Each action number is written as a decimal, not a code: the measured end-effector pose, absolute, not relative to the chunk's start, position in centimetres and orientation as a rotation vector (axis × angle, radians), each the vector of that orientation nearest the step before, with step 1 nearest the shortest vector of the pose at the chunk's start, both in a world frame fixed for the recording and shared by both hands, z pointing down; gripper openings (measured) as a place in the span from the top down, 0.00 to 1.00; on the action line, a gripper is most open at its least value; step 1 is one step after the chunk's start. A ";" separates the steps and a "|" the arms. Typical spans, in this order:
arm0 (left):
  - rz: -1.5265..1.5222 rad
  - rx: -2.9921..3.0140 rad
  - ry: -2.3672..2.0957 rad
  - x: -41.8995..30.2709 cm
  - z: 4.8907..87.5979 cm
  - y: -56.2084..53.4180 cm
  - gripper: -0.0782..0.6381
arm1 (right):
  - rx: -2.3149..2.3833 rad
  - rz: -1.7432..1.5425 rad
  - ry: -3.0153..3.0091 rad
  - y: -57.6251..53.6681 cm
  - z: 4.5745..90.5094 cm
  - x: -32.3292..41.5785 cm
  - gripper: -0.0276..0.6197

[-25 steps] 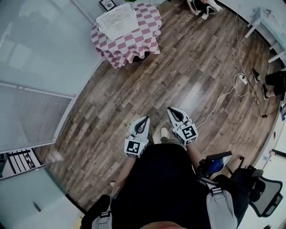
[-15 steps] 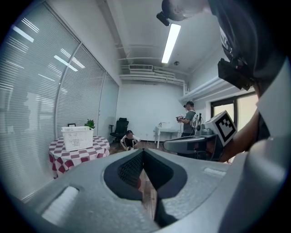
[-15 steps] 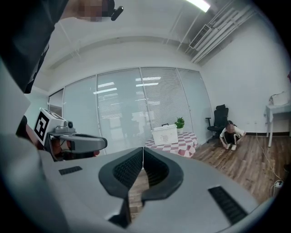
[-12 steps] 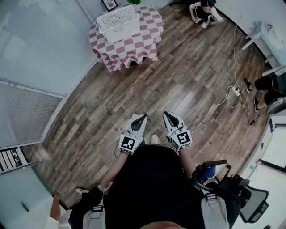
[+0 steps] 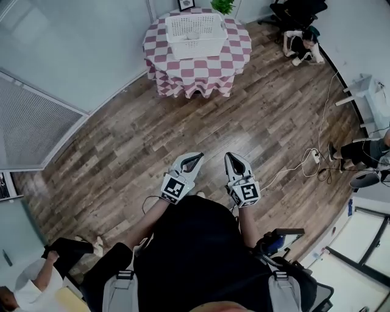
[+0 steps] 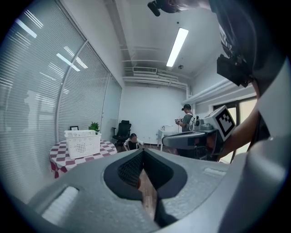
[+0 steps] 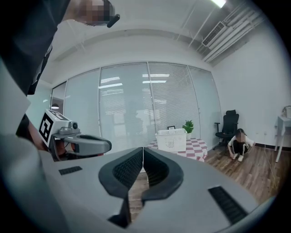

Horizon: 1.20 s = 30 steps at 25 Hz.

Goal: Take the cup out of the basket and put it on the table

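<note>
A white slatted basket (image 5: 196, 33) stands on a round table with a red-and-white checked cloth (image 5: 198, 64), far across the wooden floor. A pale shape shows inside the basket; I cannot tell whether it is the cup. Both grippers are held close to the body, far from the table. The left gripper (image 5: 197, 156) is shut with nothing in it, and so is the right gripper (image 5: 229, 156). In the left gripper view the basket (image 6: 82, 142) sits far off at the left, beyond the shut left gripper (image 6: 142, 151). In the right gripper view the basket (image 7: 171, 139) lies straight beyond the shut right gripper (image 7: 142, 149).
A glass wall with blinds (image 5: 36, 122) runs along the left. A person sits on the floor (image 5: 303, 44) right of the table, by an office chair (image 5: 298, 9). A cable with a power strip (image 5: 315, 156) lies on the floor at the right. Another person crouches lower left (image 5: 36, 280).
The view has swung: the table and basket moved from the upper left to the top centre. Both grippers stay shut in front of the body. A person has appeared at the lower left.
</note>
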<state>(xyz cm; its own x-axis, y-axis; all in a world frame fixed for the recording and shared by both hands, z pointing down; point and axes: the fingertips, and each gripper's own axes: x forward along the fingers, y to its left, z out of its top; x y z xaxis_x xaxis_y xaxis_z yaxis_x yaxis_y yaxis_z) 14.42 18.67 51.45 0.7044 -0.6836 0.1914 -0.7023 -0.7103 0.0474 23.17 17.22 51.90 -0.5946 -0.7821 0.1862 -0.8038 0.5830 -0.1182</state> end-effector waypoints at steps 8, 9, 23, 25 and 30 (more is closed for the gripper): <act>0.191 2.724 -1.281 5.4 51.6 12.0 0.88 | 1.232 0.254 -2.699 10.8 51.4 15.5 0.94; 0.175 2.717 -1.299 4.4 51.5 11.2 0.88 | 1.241 0.253 -2.693 10.0 51.3 14.9 0.94; 0.182 2.620 -1.396 -0.5 53.4 3.3 0.88 | 1.127 0.280 -2.708 2.6 52.9 10.1 0.94; 0.203 2.602 -1.403 -0.4 53.6 2.3 0.88 | 1.107 0.285 -2.727 0.9 52.8 9.7 0.94; 0.253 2.597 -1.388 1.2 53.3 -1.3 0.88 | 1.074 0.272 -2.760 -3.8 52.5 10.1 0.94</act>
